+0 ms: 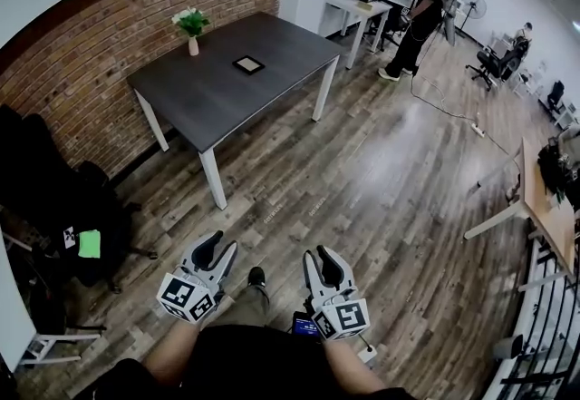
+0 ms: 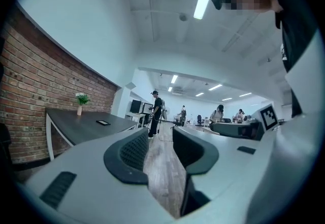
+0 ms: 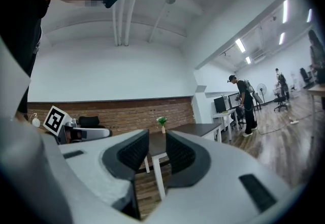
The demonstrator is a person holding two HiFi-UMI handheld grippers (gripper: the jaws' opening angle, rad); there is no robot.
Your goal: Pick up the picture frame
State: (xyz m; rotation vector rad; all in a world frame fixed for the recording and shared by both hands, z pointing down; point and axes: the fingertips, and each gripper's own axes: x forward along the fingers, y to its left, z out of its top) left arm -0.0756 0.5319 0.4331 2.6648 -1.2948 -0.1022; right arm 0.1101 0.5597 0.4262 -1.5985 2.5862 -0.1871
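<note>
One dark table [image 1: 272, 44] by one brick wall [image 1: 100, 44]. Two grippers low over the floor, well apart from the table: left gripper [image 1: 222, 244] and right gripper [image 1: 319, 255], jaws parted, gripping nothing. One flower vase [image 1: 192, 43] at the wall-side edge. One picture frame [image 1: 248, 64] flat mid-tabletop.

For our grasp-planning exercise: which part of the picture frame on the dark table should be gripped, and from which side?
Probably one thin edge of the picture frame, pinched from above. It lies flat on the table, in from its edges, so only the rim offers a hold. Come from the open floor side; the brick wall backs the far side.
</note>
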